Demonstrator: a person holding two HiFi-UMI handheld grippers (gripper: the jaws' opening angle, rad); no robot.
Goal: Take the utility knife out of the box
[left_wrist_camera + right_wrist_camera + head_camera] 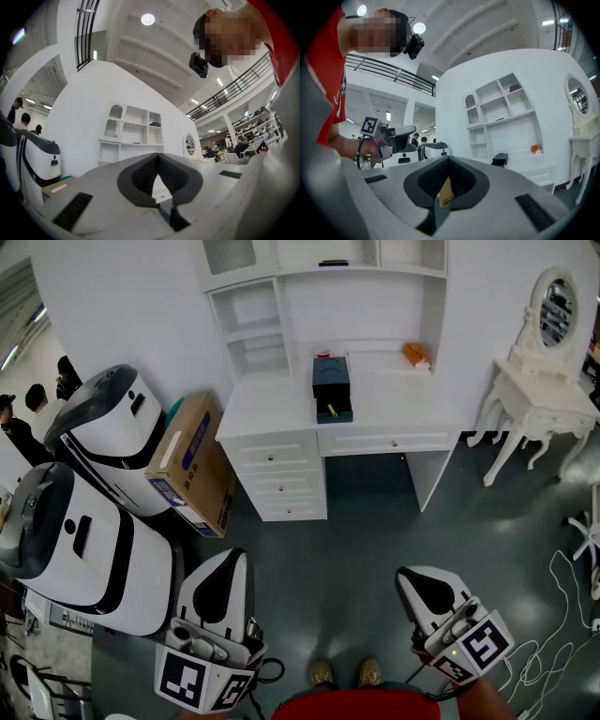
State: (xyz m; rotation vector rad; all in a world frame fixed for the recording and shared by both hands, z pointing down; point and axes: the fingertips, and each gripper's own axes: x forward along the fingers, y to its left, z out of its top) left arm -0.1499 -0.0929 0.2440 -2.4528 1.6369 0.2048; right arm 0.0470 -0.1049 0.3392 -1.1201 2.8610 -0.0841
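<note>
A dark teal box (pixel 332 385) stands on the white desk (pixel 262 409) far ahead. Its lower tray is pulled open, and a small yellow utility knife (pixel 331 410) lies in it. The box (pixel 500 160) also shows small and distant in the right gripper view. Both grippers are held low near the person's feet, well short of the desk. My left gripper (pixel 231 556) (pixel 158 156) is shut with nothing in it. My right gripper (pixel 406 574) (pixel 449 159) is shut and empty too.
An orange object (pixel 417 354) (pixel 536 149) sits at the desk's back right. A cardboard box (pixel 192 460) leans left of the drawers. Two white machines (pixel 89 521) stand at the left, a white vanity table (pixel 536 404) at the right. Cables (pixel 553 615) lie on the floor.
</note>
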